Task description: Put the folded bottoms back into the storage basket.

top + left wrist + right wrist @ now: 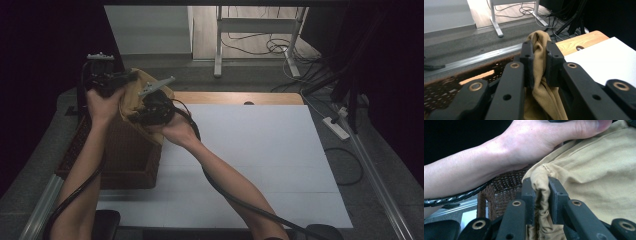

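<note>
Tan cloth bunched and hanging above the brown wicker basket at the table's left edge — pinched at two spots so it can be carried as one bundle rather than dragged. Left gripper clamped on a gathered fold, fabric squeezed between the jaws and spilling below. Right gripper likewise clenched on a hemmed edge of the same cloth, close beside the left hand. Both grips near each other, probably to keep slack short while clearing the basket rim. White sheet over the wooden table — bare landing space to the right. Cables on the floor beyond.
</note>
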`<state>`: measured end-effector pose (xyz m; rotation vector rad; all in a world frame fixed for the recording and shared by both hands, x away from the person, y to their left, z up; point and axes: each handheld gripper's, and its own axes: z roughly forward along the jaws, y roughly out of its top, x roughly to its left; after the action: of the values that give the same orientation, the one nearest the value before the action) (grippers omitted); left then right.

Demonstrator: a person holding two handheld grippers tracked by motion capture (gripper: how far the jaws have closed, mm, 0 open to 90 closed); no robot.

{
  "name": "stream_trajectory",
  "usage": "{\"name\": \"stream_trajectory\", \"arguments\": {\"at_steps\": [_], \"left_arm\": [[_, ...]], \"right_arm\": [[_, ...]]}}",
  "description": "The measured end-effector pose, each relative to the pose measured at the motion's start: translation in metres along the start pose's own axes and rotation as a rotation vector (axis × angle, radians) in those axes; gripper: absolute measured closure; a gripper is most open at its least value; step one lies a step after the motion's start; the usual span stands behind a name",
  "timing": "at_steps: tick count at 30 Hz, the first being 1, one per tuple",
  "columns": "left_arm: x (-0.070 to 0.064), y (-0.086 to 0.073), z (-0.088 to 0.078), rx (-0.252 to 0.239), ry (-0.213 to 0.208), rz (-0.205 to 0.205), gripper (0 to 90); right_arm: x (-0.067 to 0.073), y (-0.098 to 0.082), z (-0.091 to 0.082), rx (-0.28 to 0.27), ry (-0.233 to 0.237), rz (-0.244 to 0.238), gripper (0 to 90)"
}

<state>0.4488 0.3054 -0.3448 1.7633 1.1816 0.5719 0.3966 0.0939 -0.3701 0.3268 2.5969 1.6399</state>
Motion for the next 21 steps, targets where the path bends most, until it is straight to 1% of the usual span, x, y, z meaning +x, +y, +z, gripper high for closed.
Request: {"name": "stream_trajectory", "arguments": {"at_steps": [1,2,4,5,6,10,15,19,21], "left_arm": [[0.003,0.000,-0.005,-0.003,0.008,-0.003,79.1],[0.003,0.000,-0.005,-0.003,0.008,-0.003,79.1],[0.009,0.000,-0.012,-0.003,0.019,-0.004,79.1],[0.009,0.000,-0.012,-0.003,0.019,-0.004,79.2],[0.012,-0.001,-0.017,-0.006,0.025,-0.009,79.2],[0.019,-0.003,-0.023,-0.004,0.039,-0.011,79.2],[0.026,-0.009,-0.024,0.017,0.051,-0.018,79.1],[0.029,-0.014,-0.022,0.033,0.058,-0.023,79.1],[0.031,-0.019,-0.019,0.052,0.062,-0.024,79.1]], "right_arm": [[0.001,0.001,0.002,0.000,0.002,-0.003,77.4],[0.002,0.003,0.003,-0.003,0.004,-0.003,77.4],[0.004,0.006,0.007,-0.007,0.010,-0.004,77.3],[0.004,0.006,0.007,-0.007,0.010,-0.004,77.3],[0.006,0.008,0.010,-0.010,0.010,-0.007,77.3],[0.010,0.014,0.017,-0.010,0.012,-0.013,77.3],[0.014,0.016,0.025,-0.001,0.012,-0.013,77.2],[0.015,0.012,0.032,0.015,0.011,-0.013,77.2],[0.015,0.010,0.035,0.020,0.010,-0.008,77.2]]}}
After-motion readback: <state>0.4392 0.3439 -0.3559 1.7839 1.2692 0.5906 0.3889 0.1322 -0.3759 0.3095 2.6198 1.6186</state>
